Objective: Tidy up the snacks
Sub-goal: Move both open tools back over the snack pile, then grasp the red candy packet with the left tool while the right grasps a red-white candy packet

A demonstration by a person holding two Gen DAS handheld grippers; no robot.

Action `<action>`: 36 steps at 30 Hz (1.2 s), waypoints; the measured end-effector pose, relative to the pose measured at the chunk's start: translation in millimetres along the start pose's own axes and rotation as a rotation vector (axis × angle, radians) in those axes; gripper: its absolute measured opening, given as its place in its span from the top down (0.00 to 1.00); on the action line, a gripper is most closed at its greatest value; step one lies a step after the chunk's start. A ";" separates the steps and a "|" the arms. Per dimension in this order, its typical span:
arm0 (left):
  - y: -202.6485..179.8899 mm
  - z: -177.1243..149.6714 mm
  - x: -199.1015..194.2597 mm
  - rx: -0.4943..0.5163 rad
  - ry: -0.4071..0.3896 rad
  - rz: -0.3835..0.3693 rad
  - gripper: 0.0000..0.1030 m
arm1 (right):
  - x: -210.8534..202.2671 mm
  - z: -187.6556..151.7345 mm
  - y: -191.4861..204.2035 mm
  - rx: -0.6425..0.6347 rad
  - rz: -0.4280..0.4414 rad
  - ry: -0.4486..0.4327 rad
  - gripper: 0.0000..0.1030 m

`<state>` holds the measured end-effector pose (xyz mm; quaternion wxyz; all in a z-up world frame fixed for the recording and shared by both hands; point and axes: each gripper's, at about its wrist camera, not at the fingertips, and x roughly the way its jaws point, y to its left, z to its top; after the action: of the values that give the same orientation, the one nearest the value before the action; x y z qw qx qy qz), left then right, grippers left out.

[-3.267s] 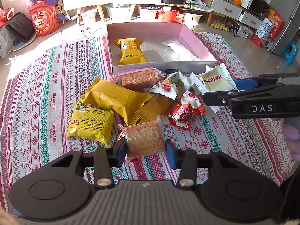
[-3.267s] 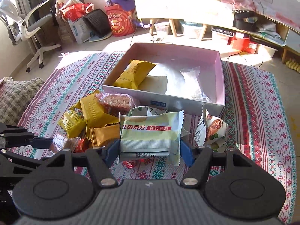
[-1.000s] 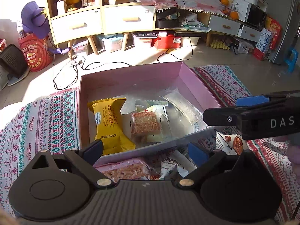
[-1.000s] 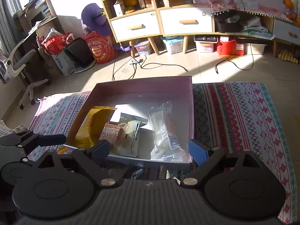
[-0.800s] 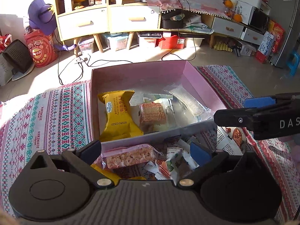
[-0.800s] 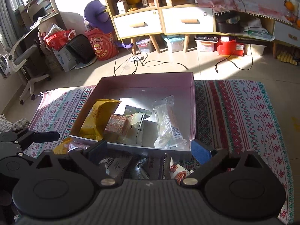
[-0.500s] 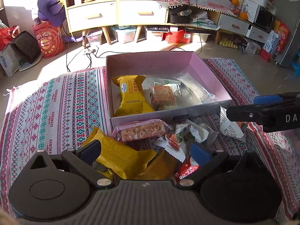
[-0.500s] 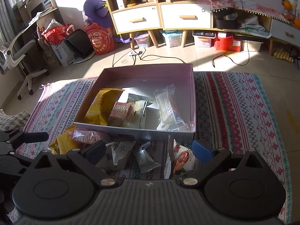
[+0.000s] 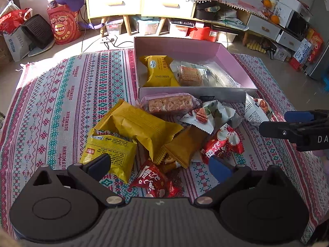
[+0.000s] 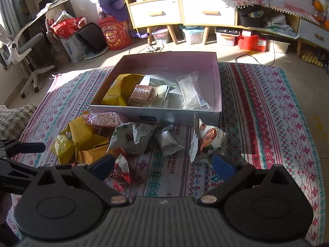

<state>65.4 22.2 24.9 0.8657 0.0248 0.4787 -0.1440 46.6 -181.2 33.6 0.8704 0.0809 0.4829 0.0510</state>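
Left gripper (image 9: 159,165), jaws spread wide and empty, above the near edge of a snack pile on a patterned cloth (image 9: 61,94) covering the table. Right gripper (image 10: 163,163), likewise spread wide and empty, above the same cloth, right of the pile.

Pink box (image 9: 236,61) at the far middle of the cloth, open at the top. Inside, seen from the left wrist: a yellow packet (image 9: 159,71) against the left wall, a brown wafer pack (image 9: 189,76) just beside it and overlapping a pale green-white packet (image 10: 161,94), and a clear wrapper (image 10: 192,91) toward the right wall.

Outside the box, touching its near wall: a clear-wrapped cereal bar (image 9: 169,104). Nearer the left wrist camera, a large plain yellow bag (image 9: 139,126) lying over a printed yellow packet (image 9: 111,150), with a smaller orange-yellow packet (image 9: 185,146) tucked against its right edge. One red packet (image 9: 153,180) between the left fingertips (image 9: 100,162), not touched by either; a second red packet (image 9: 222,144) just beyond the right-hand fingertip of that gripper.

White nut packets right of the pile: one (image 10: 131,136) against the yellow bags, a small clear-silver one (image 10: 167,141) beside it, and a third (image 10: 209,143) standing apart, just beyond the right-hand fingertip (image 10: 223,167) of the right gripper and near the box's front right corner.
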 end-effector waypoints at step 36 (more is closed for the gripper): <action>17.8 -32.9 22.1 -0.154 0.073 -0.094 0.45 | 30.7 -31.5 45.4 -0.188 -0.032 0.054 0.02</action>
<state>54.4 40.2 -13.1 0.8392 -0.0591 0.5205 -0.1461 35.6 -128.6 0.3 0.8616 -0.0100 0.5004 0.0844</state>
